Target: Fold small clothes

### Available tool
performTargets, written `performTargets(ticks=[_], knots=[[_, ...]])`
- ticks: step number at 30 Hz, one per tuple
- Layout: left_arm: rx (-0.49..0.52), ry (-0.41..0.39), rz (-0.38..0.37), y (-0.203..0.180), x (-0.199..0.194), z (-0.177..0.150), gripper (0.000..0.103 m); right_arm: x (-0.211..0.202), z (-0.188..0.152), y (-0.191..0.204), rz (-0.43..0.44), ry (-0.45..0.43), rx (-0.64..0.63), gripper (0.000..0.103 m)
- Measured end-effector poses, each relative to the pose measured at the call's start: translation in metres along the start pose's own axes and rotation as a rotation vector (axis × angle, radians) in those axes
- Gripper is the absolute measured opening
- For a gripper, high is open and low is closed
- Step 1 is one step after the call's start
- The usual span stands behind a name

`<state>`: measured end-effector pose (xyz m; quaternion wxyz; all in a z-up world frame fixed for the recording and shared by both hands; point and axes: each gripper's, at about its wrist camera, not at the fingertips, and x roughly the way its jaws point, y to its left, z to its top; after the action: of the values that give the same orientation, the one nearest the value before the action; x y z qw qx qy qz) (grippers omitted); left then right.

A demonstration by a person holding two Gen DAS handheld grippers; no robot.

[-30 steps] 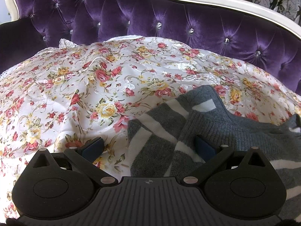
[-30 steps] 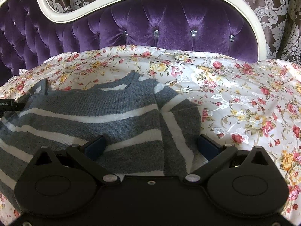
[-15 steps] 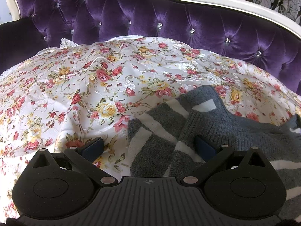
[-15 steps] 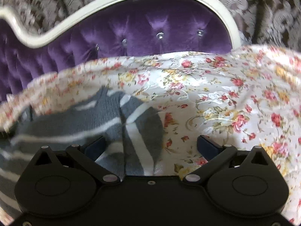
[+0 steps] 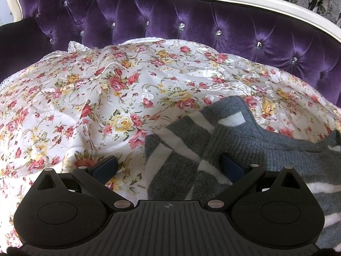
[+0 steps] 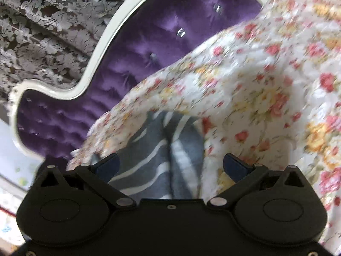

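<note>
A small grey sweater with white stripes (image 5: 251,147) lies on a floral cover (image 5: 106,98) over a purple sofa. Its folded sleeve (image 5: 174,149) sits between the fingers of my left gripper (image 5: 168,166), which is open and low over the cloth, its right pad against the knit. In the right wrist view the picture is tilted and blurred. The sweater (image 6: 153,153) shows ahead of my right gripper (image 6: 170,166), which is open with nothing in it.
The tufted purple backrest (image 5: 191,21) with its white frame (image 5: 234,0) rises behind the cover. A patterned curtain (image 6: 46,21) hangs behind the sofa. Floral cover spreads to the left of the sweater.
My right gripper has swung away and rolled sharply, so its view is tilted and blurred and the sweater looks smaller. The left gripper has stayed in place.
</note>
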<state>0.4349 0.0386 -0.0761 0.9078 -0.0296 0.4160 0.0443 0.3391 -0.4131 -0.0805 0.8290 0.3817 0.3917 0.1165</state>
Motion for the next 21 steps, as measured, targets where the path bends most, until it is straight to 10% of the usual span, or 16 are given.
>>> performTargets(ticks=[10, 21], knots=[[-0.005, 0.013, 0.01, -0.002, 0.002, 0.002, 0.103, 0.014, -0.007, -0.014, 0.156, 0.199, 0.095, 0.103], [-0.045, 0.037, -0.023, 0.003, 0.001, 0.006, 0.103, 0.036, -0.012, 0.0, 0.25, 0.17, 0.047, 0.103]])
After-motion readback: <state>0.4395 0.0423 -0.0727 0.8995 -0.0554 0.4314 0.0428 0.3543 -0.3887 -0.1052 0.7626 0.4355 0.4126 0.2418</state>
